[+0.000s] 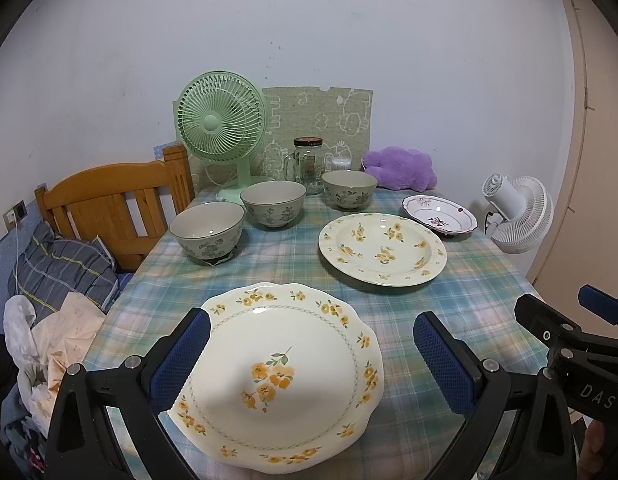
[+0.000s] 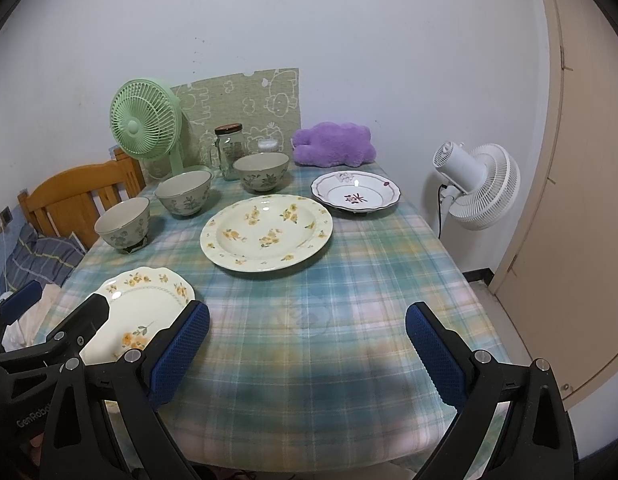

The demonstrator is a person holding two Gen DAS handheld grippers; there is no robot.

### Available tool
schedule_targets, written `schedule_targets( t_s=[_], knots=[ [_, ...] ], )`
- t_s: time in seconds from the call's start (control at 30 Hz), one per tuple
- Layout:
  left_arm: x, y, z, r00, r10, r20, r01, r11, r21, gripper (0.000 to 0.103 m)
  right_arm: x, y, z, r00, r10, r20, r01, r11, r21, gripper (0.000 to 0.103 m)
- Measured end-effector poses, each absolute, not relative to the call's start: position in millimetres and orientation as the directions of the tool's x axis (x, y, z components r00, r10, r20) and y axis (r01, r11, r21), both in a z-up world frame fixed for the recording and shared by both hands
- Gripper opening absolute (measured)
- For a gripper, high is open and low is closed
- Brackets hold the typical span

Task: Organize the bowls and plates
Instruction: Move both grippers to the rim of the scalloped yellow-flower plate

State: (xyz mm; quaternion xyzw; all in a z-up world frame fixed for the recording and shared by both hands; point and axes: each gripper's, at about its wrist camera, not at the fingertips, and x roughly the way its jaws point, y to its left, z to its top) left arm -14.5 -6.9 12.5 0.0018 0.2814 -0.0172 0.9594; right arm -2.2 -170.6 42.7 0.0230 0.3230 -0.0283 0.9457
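A scalloped cream plate with yellow flowers [image 1: 285, 376] lies at the table's near left; it also shows in the right wrist view [image 2: 139, 312]. My left gripper [image 1: 311, 344] is open above it, a finger on each side. A round yellow-flowered plate [image 1: 383, 248] [image 2: 267, 232] lies mid-table. A small plate with a red motif [image 1: 439, 214] [image 2: 355, 192] lies at the far right. Three floral bowls [image 1: 207, 230] [image 1: 273, 204] [image 1: 349, 190] stand in a row behind. My right gripper [image 2: 307, 344] is open and empty over bare cloth.
A green fan [image 1: 221, 124], a glass jar [image 1: 308, 166] and a purple plush [image 1: 401, 168] stand at the table's back. A white fan [image 2: 475, 186] stands right of the table. A wooden chair [image 1: 113, 200] and clothes [image 1: 57, 320] are on the left.
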Motion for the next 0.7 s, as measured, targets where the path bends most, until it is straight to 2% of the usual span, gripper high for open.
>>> schedule_targets(
  t_s=[0.7],
  knots=[
    [2,4,7,0.825,-0.015,-0.564,0.015,1.0,-0.005,0.102,12,-161,44,0.778,-0.034,-0.628,0.056,0.998,0.015,0.1]
  ],
)
